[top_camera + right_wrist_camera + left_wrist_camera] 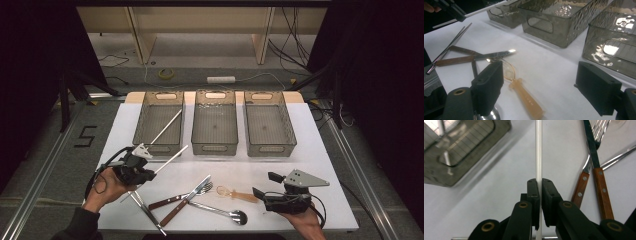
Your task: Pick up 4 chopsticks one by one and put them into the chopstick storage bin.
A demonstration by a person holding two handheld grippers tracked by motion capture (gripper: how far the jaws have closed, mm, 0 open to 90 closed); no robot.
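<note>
From the high view, the left tongs [150, 172] sit clamped on a white chopstick [172, 158] held above the white bench [320, 150] just in front of the left bin [141, 117], where another white stick [167, 126] leans, while the right tongs [265, 186] stand apart near an amber spoon [235, 194]. In the left gripper view the chopstick [538, 150] runs straight up between the closed pads, with the wooden-handled knife [599, 170] and fork [586, 167] lying on the bench to the right. In the right gripper view the wide-apart jaws frame the amber spoon [524, 92] lying on the bench, nothing between the pads.
</note>
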